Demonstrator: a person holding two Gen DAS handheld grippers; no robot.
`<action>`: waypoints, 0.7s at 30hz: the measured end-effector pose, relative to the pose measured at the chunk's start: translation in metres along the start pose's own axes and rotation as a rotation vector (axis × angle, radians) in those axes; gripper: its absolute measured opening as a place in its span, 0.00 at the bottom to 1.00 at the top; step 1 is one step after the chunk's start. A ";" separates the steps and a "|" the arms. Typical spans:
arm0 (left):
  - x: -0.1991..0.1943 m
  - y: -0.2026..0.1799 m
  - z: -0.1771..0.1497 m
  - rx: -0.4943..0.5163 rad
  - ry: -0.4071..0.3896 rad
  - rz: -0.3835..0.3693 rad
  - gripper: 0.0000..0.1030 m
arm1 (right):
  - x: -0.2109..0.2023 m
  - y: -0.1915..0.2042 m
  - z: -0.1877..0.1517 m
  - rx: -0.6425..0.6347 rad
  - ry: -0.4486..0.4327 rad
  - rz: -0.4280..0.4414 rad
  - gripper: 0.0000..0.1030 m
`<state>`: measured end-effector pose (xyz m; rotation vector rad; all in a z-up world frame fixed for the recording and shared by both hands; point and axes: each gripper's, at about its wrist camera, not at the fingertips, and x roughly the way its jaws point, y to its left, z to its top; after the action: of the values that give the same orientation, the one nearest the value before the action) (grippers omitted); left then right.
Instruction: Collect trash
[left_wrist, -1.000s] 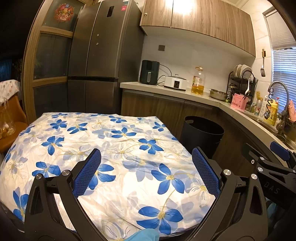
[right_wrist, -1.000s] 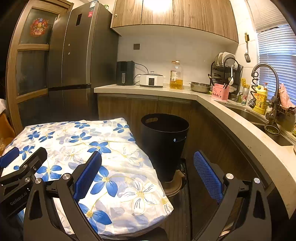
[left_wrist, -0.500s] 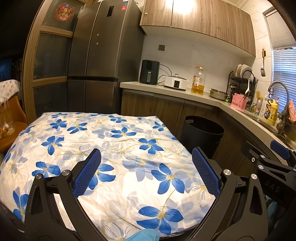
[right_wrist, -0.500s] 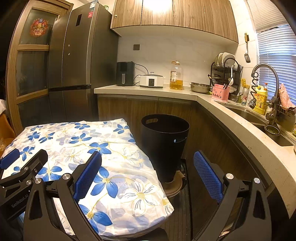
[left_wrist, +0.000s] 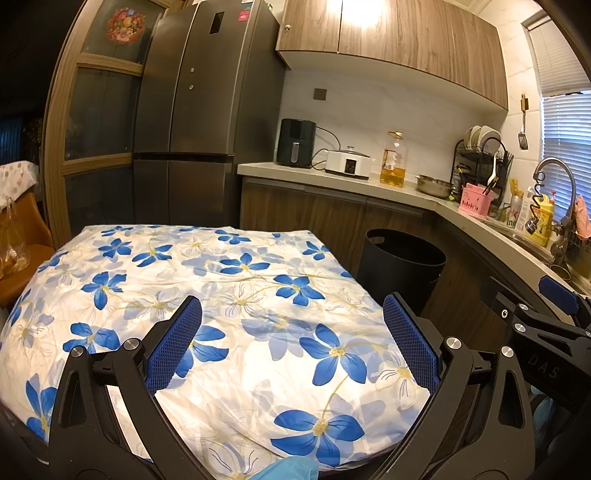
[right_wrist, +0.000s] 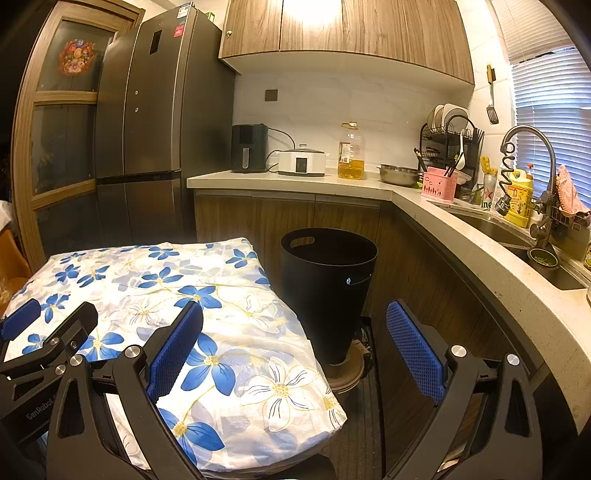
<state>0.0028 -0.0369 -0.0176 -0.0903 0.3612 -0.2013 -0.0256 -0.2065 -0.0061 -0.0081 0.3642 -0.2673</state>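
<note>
A black trash bin (right_wrist: 328, 288) stands on the floor between the table and the counter cabinets; it also shows in the left wrist view (left_wrist: 400, 269). The table carries a white cloth with blue flowers (left_wrist: 221, 306), also in the right wrist view (right_wrist: 207, 325). I see no loose trash on the cloth. My left gripper (left_wrist: 293, 347) is open and empty above the near part of the cloth. My right gripper (right_wrist: 295, 354) is open and empty over the table's right edge, in front of the bin. Each gripper shows at the edge of the other's view.
An L-shaped counter (right_wrist: 461, 229) runs along the back and right, with an air fryer (right_wrist: 248, 148), a cooker (right_wrist: 302, 162), an oil bottle (right_wrist: 351, 153), a dish rack and a sink (right_wrist: 546, 254). A tall fridge (left_wrist: 207, 122) stands behind the table. An orange chair (left_wrist: 18, 243) is at left.
The right gripper's view has shifted slightly; the bin and table sit a little differently in it. The left gripper has barely moved. Both stay open.
</note>
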 end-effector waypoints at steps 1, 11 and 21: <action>0.000 0.000 0.000 -0.001 -0.001 0.000 0.94 | 0.000 0.000 0.000 0.001 -0.001 0.001 0.93; -0.001 -0.002 0.000 0.001 -0.002 -0.001 0.94 | -0.001 -0.001 0.001 0.003 -0.003 -0.003 0.93; 0.000 -0.002 0.001 0.002 0.001 -0.005 0.94 | -0.001 -0.001 0.002 0.005 -0.004 -0.004 0.93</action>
<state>0.0024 -0.0392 -0.0159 -0.0889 0.3613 -0.2071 -0.0257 -0.2072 -0.0037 -0.0043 0.3592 -0.2716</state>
